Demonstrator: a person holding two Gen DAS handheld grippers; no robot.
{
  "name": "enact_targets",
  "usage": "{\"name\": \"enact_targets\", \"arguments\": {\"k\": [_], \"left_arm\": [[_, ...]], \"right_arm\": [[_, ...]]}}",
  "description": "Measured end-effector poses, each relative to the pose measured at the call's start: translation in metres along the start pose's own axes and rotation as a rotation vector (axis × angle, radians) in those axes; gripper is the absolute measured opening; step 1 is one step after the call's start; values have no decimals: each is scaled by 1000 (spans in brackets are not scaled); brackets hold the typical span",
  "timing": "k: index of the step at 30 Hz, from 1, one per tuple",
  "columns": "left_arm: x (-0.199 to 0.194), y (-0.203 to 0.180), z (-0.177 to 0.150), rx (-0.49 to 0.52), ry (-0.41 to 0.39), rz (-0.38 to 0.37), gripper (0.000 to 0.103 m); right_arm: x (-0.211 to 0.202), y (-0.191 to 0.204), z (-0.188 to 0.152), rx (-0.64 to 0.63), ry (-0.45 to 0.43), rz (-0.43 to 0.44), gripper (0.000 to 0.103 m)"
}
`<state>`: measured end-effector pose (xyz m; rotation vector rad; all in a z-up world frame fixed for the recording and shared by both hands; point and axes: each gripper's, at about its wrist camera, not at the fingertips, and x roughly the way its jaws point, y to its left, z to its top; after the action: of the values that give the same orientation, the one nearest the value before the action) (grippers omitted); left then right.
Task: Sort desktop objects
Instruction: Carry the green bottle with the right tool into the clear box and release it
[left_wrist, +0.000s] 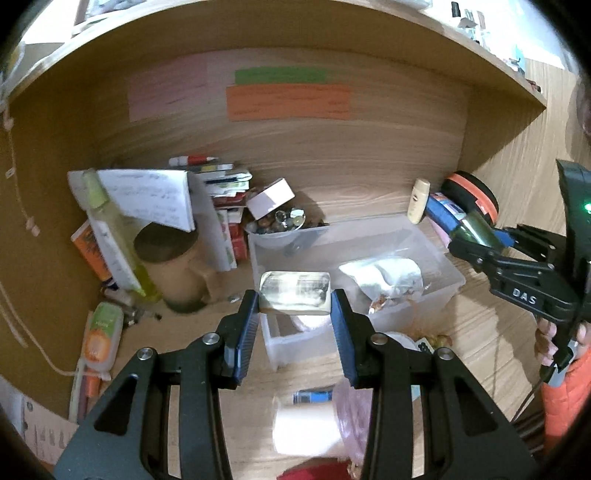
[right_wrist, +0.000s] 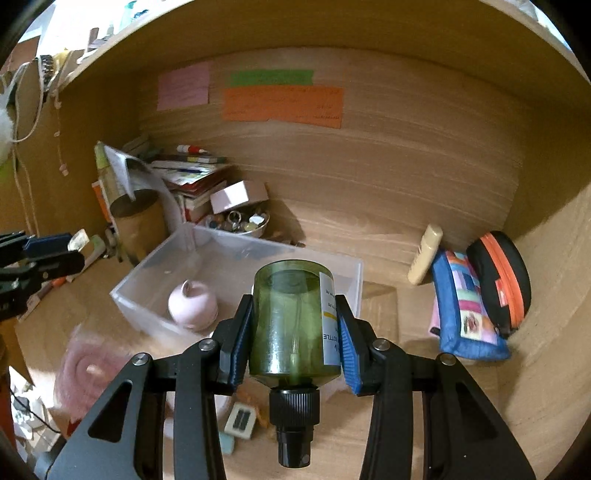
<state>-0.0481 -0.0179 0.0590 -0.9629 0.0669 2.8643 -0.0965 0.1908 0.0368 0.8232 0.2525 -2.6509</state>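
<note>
Left gripper (left_wrist: 294, 301) tilted downward, pads clamped on the ends of a small shiny rectangular block (left_wrist: 294, 292), held in the air above the clear plastic bin (left_wrist: 436, 258). Right gripper (right_wrist: 295, 325) also angled down, clenched on a green spray bottle (right_wrist: 293, 325), nozzle toward the camera, base pointing at the bin. A hand (left_wrist: 546, 339) grips the right handle, orange sleeve (left_wrist: 569, 402) below. Pink round object (right_wrist: 192, 304) lies inside the bin on the wooden surface (right_wrist: 406, 406).

A translucent olive-green bottle (right_wrist: 291, 325) has a black cap and white label. The far wall carries pink (right_wrist: 183, 86), green (right_wrist: 271, 77) and orange notes (right_wrist: 282, 107). A blue patchwork pouch (right_wrist: 465, 314) lies right, beside a black, orange-zipped case (right_wrist: 498, 277).
</note>
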Motion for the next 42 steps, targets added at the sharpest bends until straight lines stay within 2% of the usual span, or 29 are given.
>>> {"name": "enact_targets", "arguments": {"k": [5,10,20,28,33,35,37,42], "left_arm": [[20,-1,10,8,35,-39,39],[50,-3,10,25,104,-61,39],[86,-1,3,36,179,-54,38],[75,12,0,7,175,-56,38],[54,18,-12,-7,183,-85,38],[44,19,-17,-11,177,-97,46],[31,19,-21,-14,161,-105,61],[3,13,-31,22,121,-86,67]], "right_arm": [[23,-2,10,19,16,16,38],[51,-1,14,31,51,41,38],[94,-7,3,52,134,68,38],[102,-8,0,56,171,78,38],[108,-4,-2,45,196,75,38],[110,-2,-4,35,207,75,38],[111,1,-5,22,215,70,39],[110,4,-5,24,216,82,46]]}}
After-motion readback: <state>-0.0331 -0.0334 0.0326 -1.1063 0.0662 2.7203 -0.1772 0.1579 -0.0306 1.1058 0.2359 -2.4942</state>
